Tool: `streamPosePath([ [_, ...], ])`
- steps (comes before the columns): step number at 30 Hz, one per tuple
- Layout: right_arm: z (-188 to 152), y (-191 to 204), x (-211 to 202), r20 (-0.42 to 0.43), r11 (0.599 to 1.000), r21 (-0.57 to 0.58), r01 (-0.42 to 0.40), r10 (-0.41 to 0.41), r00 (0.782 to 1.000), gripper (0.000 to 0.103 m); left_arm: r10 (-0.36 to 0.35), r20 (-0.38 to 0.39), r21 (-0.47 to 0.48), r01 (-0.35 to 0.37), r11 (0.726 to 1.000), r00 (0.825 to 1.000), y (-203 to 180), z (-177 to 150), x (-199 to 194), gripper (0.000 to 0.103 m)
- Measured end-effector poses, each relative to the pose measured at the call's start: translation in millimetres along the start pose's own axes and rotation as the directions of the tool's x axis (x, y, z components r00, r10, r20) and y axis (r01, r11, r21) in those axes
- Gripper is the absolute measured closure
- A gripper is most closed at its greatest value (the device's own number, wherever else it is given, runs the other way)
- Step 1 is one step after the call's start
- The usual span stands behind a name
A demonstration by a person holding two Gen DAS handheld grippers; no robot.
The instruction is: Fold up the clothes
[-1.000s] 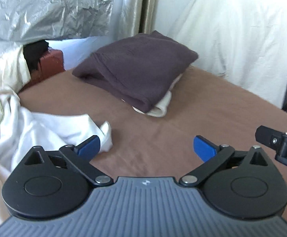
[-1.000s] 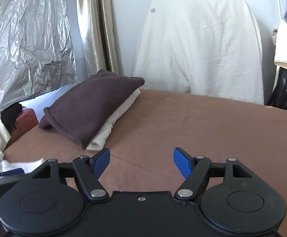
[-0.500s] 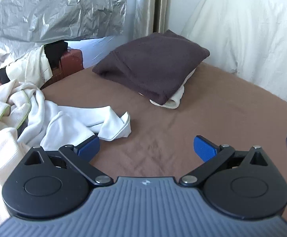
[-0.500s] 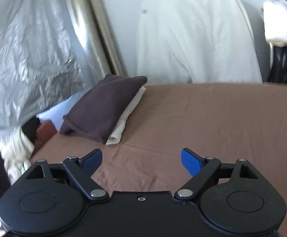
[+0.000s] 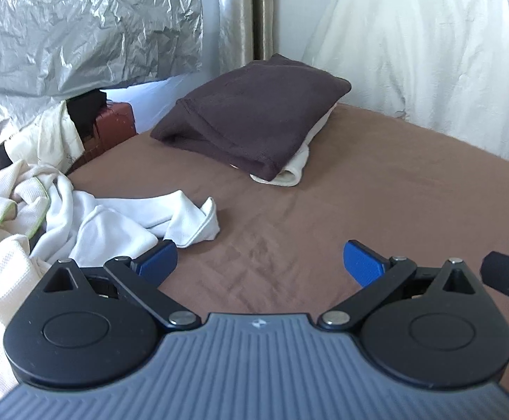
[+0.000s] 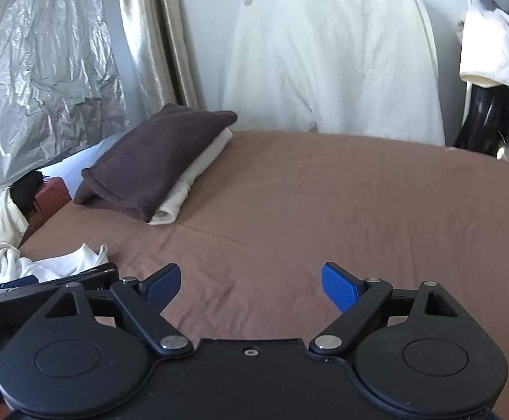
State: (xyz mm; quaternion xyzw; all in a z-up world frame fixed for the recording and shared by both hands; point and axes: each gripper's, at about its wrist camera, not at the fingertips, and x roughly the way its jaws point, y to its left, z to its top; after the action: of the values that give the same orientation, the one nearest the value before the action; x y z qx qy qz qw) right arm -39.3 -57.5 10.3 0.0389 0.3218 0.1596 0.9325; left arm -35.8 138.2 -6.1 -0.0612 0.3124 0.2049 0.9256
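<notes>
Only left view: most of rumpled white clothes [image 5: 89,224].

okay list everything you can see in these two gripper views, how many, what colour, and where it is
dark garment: 1, dark brown, folded, on top of the cream garment at the bed's far side
cream garment: 1, cream, folded, under the dark one
white clothes: loose pile, white, bed's left edge
bed: 1, brown cover
foil sheet: 1, silver, left wall
curtain: 1, pale gold, beside the foil
draped cloth: 1, white, behind the bed
suitcase: 1, reddish brown, left of the bed
left gripper: black, blue pads, open, empty
right gripper: same, open, empty
</notes>
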Motion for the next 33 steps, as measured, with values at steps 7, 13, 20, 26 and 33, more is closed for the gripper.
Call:
streamPosePath([
  [7,-4.4,3.4,5.3,-0.031,0.998,0.022,-0.062,0.063,0.998,0.012,0.049,0.007,0.044,-0.05,0.998,0.999,-5.0,-3.0,3.5,0.0],
  [13,-5.8,8.4,7.3,-0.026,0.998,0.019,-0.06,0.06,0.998,0.012,0.031,0.048,0.031,-0.033,0.999,0.998,-5.3,-2.1,1.7,0.0],
  [20,-6.1,12.6,2.6,0.012,0.997,0.009,-0.082,0.082,0.997,0.012,0.051,0.062,0.052,-0.054,0.997,0.997,-8.6,-2.6,1.4,0.0],
  [26,-6.8,13.0,5.7,0.0,0.997,0.005,-0.078,0.078,0.997,0.011,0.044,0.054,0.025,-0.045,0.999,0.998,-5.2,-2.4,2.6,0.0],
  [33,-8.2,16.2,8.4,-0.011,0.998,0.0,-0.069,0.069,0.998,0.011,0.051,0.056,0.025,-0.052,0.998,0.997,-3.6,-3.5,4.7,0.0],
])
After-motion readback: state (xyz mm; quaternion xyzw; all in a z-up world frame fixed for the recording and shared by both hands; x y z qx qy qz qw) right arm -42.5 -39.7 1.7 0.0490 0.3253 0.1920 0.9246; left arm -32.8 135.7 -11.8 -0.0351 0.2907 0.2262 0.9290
